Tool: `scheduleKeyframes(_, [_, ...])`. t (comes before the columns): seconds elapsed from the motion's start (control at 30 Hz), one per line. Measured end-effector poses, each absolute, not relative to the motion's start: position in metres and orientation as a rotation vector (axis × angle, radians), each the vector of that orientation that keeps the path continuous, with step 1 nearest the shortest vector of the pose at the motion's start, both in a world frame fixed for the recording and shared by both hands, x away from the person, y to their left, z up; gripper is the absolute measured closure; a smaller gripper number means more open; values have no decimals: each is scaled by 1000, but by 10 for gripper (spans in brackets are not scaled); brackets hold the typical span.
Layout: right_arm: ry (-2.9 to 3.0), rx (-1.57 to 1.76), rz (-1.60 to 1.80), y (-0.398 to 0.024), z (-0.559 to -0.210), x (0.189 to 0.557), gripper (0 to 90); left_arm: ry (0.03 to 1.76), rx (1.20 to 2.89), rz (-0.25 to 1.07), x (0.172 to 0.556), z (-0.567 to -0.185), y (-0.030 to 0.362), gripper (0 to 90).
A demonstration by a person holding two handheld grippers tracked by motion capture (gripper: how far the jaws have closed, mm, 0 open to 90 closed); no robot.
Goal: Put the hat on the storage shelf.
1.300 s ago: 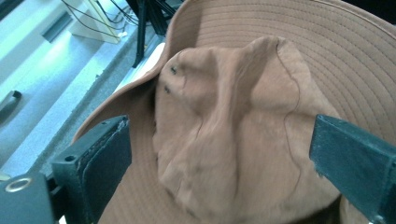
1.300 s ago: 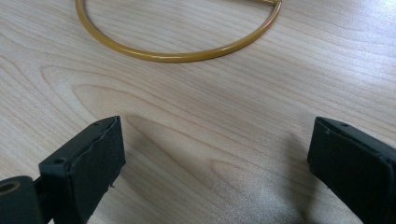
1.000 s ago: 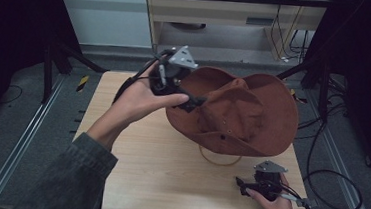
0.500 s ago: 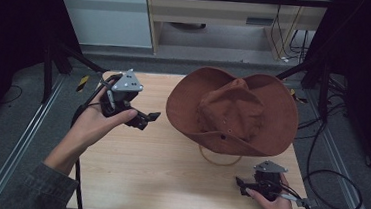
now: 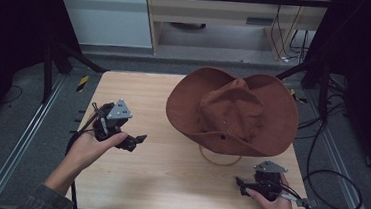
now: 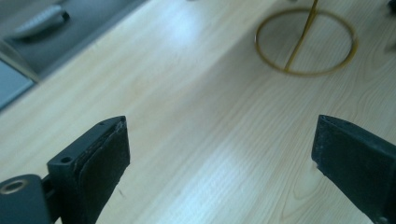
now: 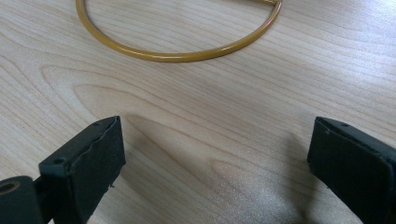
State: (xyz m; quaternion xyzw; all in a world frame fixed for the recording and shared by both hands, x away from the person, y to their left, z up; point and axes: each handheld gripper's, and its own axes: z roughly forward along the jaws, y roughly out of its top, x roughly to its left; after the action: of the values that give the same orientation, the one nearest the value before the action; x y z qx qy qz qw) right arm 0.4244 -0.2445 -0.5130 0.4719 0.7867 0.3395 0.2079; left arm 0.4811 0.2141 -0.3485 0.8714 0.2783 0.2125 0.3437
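Note:
A brown wide-brimmed hat (image 5: 233,111) rests on a stand with a gold ring base (image 5: 219,156) at the right half of the wooden table (image 5: 167,183). The same ring base (image 6: 306,42) lies far ahead in the left gripper view and close ahead as the ring base (image 7: 177,35) in the right gripper view. My left gripper (image 5: 138,141) is held open over the table's left side, well away from the hat, nothing between its jaws. My right gripper (image 5: 241,183) rests open near the front right edge, just below the ring.
Metal rails (image 5: 25,137) run along the table's left side and cables (image 5: 333,181) trail off its right side. A cabinet (image 5: 215,16) stands behind the table. Bare wood lies between the two grippers.
My left gripper has let go of the hat's brim and drawn back left and toward the front. The hat now sits alone on its stand. The right gripper has stayed put.

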Motion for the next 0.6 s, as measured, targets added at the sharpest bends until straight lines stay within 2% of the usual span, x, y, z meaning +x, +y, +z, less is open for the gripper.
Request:
scheduleKeyframes(0.27, [2190,1314,945,-244,-513,424,43,834,2311,529,483,-406,226,42])
scheduleKeyframes(0.6, [2190,1314,945,-244,-513,424,43,984,2270,491,472,-466,251,44])
